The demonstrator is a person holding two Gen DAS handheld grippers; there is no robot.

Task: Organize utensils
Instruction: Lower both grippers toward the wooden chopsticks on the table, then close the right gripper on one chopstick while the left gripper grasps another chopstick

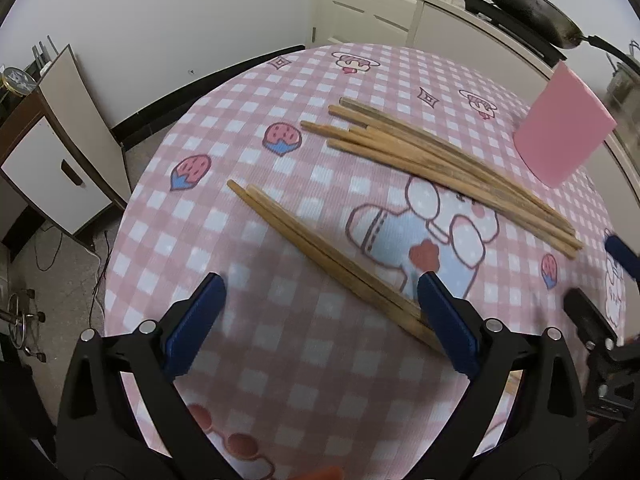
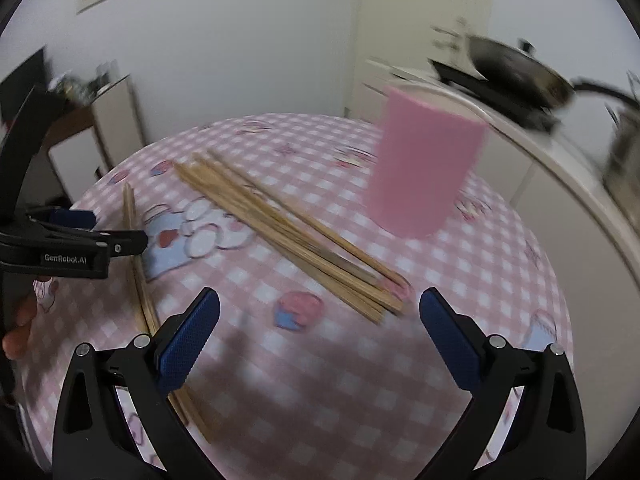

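Chopsticks are all on the bench (image 1: 280,364) under its pink checked cloth, none in the pink holder (image 1: 560,136) yet, so I'd judge this as the pick-up step near the start of the job. Two groups: a loose pair (image 1: 320,256) lying side by side close to the left hand-held gripper (image 1: 320,300), and a bigger bundle (image 1: 452,160) further out, fanned at one end and converging toward the other. The holder stands upright beyond the bundle, near the far edge and apart from the sticks; I can't see into it from either view. Left hand-held gripper is spread wide and empty, low over the cloth, with its right blue pad (image 1: 444,320) just at the near end of the pair; whether it touches the wood I can't tell. Right hand-held gripper (image 2: 320,312) is also spread and empty, and the near end of the bundle (image 2: 288,236) lies between its fingers but ahead of them. The right wrist view is motion-blurred, so fine contact there is unreadable. Next move, as I read it: shift the left one sideways until the pair sits between the pads, close on both sticks together, lift level, then tip them upright into the holder. Thin round sticks flat on soft cloth may roll or split apart on closing.
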